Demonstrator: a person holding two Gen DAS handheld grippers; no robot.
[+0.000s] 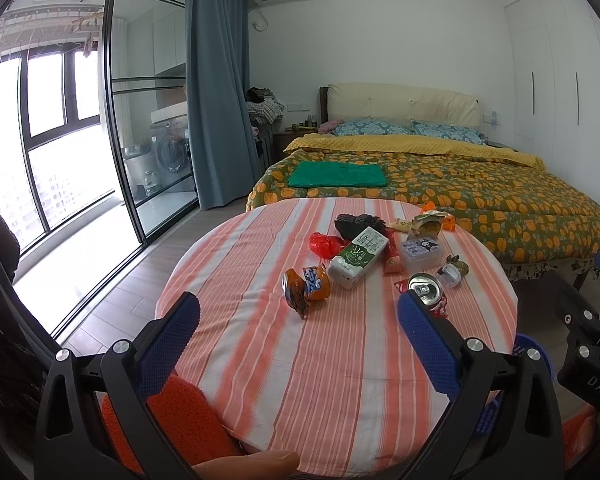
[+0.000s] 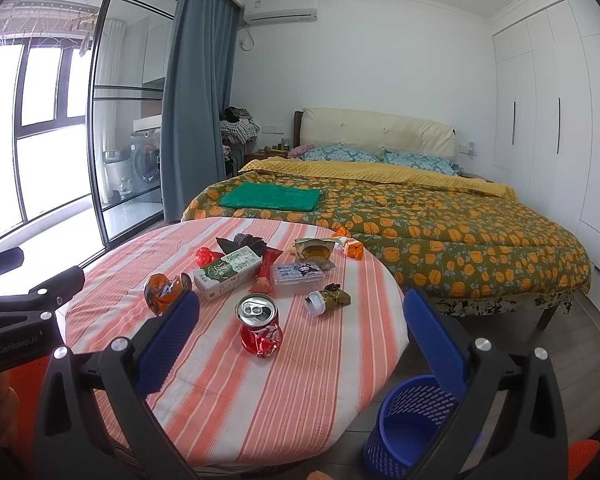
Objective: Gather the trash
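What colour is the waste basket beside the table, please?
Blue waste basket, clearest in the right wrist view.

A round desk (image 2: 204, 392) under a pink-striped cloth carries a crushed red can (image 2: 259, 330) nearest, a green milk carton (image 2: 226, 274) and clear plastic box (image 2: 298, 278) farther, wrappers (image 2: 165, 287) left.

A home bedroom: bed (image 2: 400, 208), wardrobe (image 2: 552, 120), curtain (image 2: 192, 100).
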